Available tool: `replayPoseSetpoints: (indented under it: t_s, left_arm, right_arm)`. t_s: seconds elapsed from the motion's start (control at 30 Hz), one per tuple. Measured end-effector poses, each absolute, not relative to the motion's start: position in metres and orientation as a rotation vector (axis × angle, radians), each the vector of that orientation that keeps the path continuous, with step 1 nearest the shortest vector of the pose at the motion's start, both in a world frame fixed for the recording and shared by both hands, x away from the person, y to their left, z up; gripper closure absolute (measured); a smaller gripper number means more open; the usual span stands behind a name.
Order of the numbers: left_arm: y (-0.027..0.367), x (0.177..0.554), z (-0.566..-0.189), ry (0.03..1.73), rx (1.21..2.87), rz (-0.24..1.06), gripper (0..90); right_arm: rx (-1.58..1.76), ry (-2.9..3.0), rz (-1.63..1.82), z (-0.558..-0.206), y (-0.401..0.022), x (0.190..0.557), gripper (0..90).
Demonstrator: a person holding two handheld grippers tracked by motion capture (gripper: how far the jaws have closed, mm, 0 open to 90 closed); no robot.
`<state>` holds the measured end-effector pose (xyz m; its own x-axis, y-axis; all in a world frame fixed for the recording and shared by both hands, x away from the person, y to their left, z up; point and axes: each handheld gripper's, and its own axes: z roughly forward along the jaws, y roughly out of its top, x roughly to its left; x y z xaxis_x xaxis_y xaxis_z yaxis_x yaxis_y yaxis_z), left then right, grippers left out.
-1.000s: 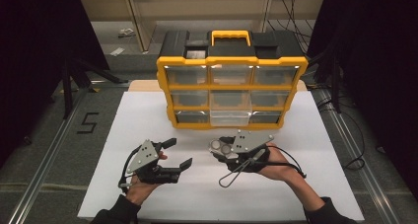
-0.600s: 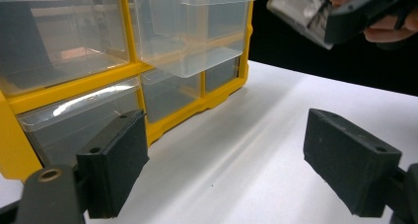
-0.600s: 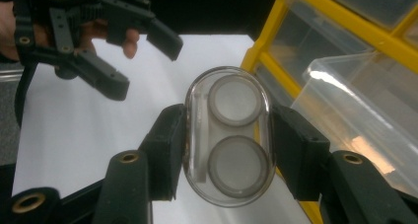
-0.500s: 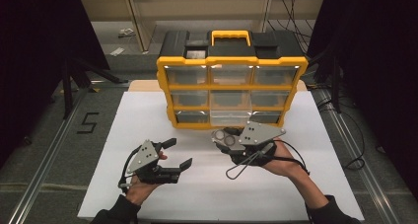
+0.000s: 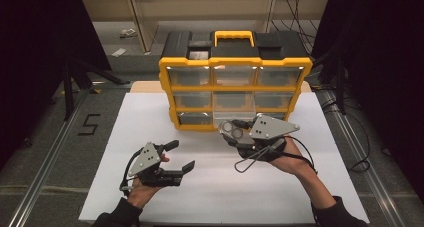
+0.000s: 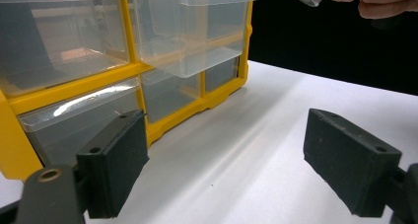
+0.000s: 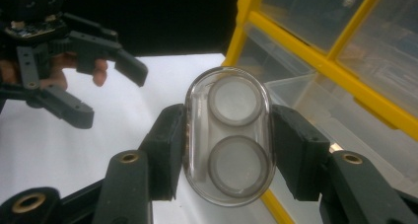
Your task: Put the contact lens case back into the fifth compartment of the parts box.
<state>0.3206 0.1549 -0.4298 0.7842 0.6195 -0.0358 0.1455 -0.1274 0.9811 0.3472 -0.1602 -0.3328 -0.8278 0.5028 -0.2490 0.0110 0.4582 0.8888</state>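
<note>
From above, my right tool (image 5: pixel 231 132) grips a small clear case (image 5: pixel 231 130) just in front of the yellow cabinet (image 5: pixel 235 67), right by the pulled-out drawer (image 5: pixel 234 118) in the bottom row. My left tool (image 5: pixel 176 156) hovers open and empty over the white worktop (image 5: pixel 150 117), well apart from the cabinet.

Left tool view: black pads (image 6: pixel 114 170) spread wide, nothing between them, the clear drawer (image 6: pixel 197 31) jutting out above the worktop.

Right tool view: the case (image 7: pixel 228 135) sits squeezed between my 2 pads (image 7: pixel 165 152). It's an oval, see-through shell with 2 round grey discs stacked inside. Smooth curved plastic, held only at its sides, so I reckon it could twist or pop out if I ease off. And if I come in low, it could clip the drawer's (image 7: pixel 315 115) front edge and shove it back.
</note>
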Motion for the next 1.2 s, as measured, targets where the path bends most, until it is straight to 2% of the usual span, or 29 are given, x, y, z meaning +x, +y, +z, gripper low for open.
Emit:
replayPoseSetpoints:
  t_s: [0.5,1.2]
  left_arm:
    - [0.154,0.32,-0.43,0.608,1.675,0.452,16.6]
    - [0.155,0.321,-0.43,0.61,1.672,0.451,16.5]
  right_arm:
    - [0.482,2.117,1.401,-0.315,-0.174,0.356,49.6]
    - [0.58,2.039,1.428,-0.311,-0.182,0.383,49.6]
